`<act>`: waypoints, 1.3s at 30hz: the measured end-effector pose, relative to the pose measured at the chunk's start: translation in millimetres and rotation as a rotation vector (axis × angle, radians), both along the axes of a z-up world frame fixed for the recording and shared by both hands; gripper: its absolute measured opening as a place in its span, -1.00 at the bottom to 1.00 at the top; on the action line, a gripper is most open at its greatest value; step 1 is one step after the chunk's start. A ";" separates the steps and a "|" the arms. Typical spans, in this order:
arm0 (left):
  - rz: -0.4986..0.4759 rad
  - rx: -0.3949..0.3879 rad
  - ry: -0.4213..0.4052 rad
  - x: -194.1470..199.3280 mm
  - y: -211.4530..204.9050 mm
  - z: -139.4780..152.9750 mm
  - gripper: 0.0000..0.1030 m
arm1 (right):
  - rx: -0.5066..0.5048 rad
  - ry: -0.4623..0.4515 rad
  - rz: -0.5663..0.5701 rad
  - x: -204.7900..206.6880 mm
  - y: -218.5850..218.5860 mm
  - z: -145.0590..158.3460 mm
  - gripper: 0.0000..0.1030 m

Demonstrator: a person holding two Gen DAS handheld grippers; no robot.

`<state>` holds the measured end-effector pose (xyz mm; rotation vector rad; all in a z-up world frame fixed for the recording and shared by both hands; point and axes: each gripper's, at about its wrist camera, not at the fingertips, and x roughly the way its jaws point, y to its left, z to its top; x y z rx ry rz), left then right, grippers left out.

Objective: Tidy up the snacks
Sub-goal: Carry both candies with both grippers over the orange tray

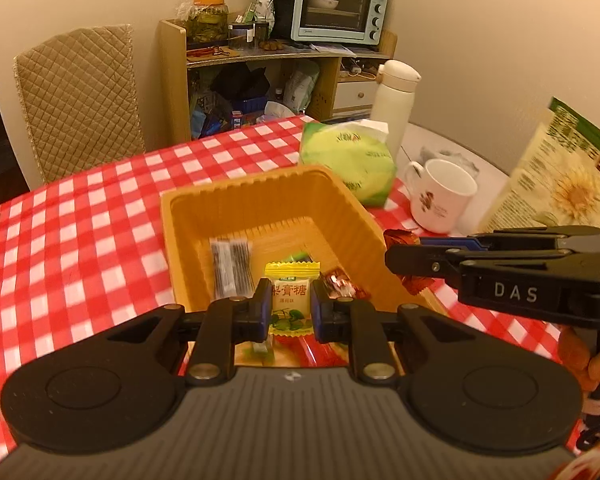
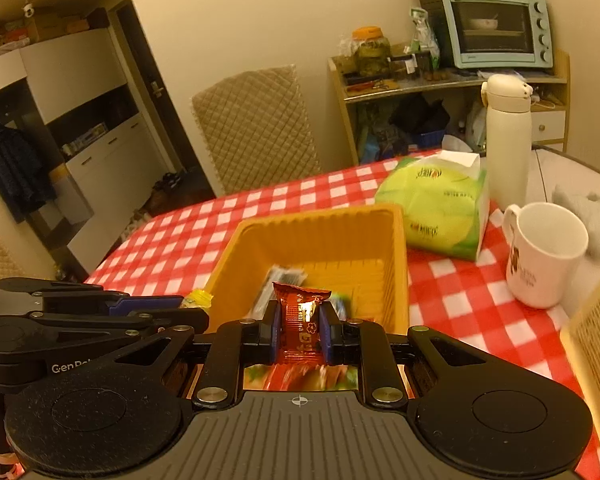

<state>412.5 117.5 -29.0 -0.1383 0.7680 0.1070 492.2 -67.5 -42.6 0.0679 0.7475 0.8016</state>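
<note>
On the desk (image 1: 80,216), the orange box (image 1: 188,240) waits under both tongs. Left tongs (image 1: 291,306) pinch a yellow candy (image 1: 291,296); right tongs (image 2: 299,326) pinch a red candy (image 2: 300,316). Wrappers look light, crinkly, probably slippery: hold mid-body.

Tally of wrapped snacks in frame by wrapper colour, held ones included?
Yellow candy, in left gripper: 1
Red candy in right gripper, red candy in orange bin: 2
Black-and-white packet: 1
Green, partly hidden: 1
Total: 5
</note>
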 end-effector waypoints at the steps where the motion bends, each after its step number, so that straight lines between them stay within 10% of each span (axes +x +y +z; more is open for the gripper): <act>1: -0.002 0.001 0.003 6.6 2.2 -0.8 -0.65 | 0.001 0.007 -0.006 6.0 2.3 -1.5 -0.61; 21: -0.025 -0.042 0.077 104.1 31.0 -41.3 -0.65 | -0.048 0.060 -0.083 78.4 28.4 -39.2 -0.61; 39: -0.019 -0.051 0.085 107.3 40.0 -45.5 -0.59 | -0.042 0.076 -0.100 83.5 32.3 -40.5 -0.61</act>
